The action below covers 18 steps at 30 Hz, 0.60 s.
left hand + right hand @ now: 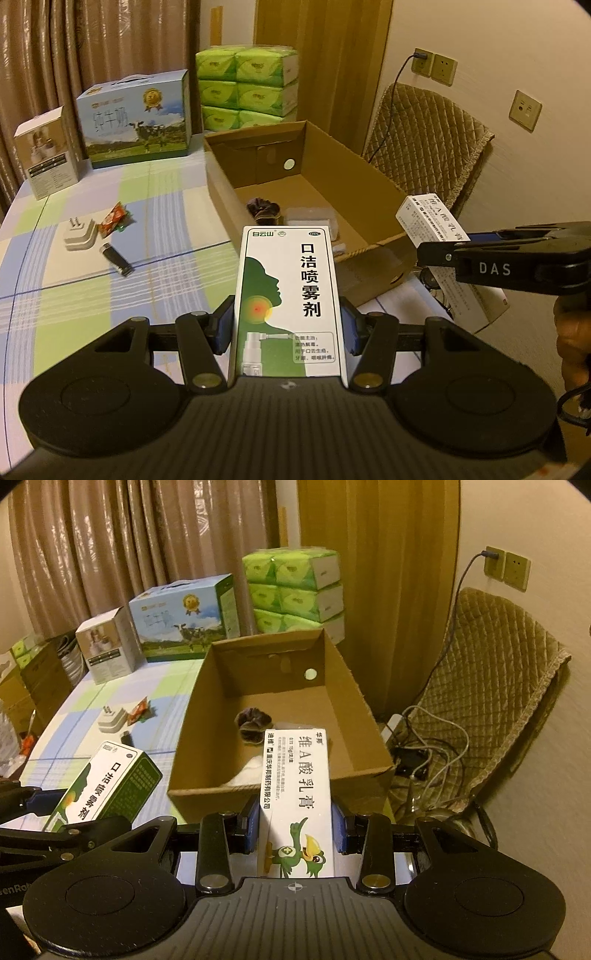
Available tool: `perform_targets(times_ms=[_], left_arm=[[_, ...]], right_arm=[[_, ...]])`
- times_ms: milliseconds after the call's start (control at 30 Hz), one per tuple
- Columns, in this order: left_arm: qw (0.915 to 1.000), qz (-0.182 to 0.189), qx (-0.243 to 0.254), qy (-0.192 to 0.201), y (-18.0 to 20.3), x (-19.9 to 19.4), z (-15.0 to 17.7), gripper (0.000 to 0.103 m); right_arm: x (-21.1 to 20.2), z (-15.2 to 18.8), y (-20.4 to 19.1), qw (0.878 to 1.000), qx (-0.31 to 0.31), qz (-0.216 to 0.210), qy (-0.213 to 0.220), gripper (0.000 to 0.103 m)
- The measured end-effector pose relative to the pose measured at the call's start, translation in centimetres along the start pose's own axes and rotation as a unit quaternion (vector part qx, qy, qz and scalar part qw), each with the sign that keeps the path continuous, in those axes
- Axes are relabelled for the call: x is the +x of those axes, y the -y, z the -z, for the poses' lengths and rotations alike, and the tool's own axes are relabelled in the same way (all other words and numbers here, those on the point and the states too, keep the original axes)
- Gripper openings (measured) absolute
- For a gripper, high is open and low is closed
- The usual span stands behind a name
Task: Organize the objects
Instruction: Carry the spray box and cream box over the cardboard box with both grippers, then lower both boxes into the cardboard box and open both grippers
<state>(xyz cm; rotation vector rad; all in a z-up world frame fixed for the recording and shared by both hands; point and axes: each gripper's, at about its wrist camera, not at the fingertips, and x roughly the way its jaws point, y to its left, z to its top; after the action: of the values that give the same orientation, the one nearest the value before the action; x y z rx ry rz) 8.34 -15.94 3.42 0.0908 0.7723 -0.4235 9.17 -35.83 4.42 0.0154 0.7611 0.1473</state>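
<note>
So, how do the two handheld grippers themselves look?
Both are matte black. The left gripper and right gripper have blue finger pads, brass-coloured pivot screws and a ribbed grey base with round discs. One finger shows white letters DAS.

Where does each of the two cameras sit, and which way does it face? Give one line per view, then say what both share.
Left wrist: on the left hand-held gripper, looking forward and down past its spray box to the cardboard box; the right hand-held gripper shows at right.
Right wrist: on the right hand-held gripper, looking past its cream box into the cardboard box.
Shared: cardboard box, milk carton, tissue packs.
</note>
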Motion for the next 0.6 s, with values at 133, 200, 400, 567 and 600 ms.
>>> perform_targets(times_ms=[133,200,400,567,600], left_arm=[[1.0,0.003,0.004,0.0,0.4,0.8,-0.9,0.051],[1.0,0.002,0.004,0.0,0.5,1.4,-1.4,0.051],[1.0,0.001,0.006,0.004,0.5,2.8,-3.1,0.051],[1.0,0.001,0.007,0.006,0.4,3.8,-4.2,0.051],[1.0,0.001,0.007,0.006,0.4,3.9,-4.4,0.051]], right_arm=[[0.5,-0.7,0.5,1.0,0.001,0.003,0.003,0.035],[0.8,-1.1,0.7,1.0,-0.002,0.006,0.004,0.035],[2.0,-2.4,1.1,1.0,-0.006,0.011,0.001,0.035],[3.2,-3.1,1.5,1.0,-0.01,0.013,-0.003,0.035],[3.5,-3.2,1.6,1.0,-0.011,0.013,-0.004,0.035]])
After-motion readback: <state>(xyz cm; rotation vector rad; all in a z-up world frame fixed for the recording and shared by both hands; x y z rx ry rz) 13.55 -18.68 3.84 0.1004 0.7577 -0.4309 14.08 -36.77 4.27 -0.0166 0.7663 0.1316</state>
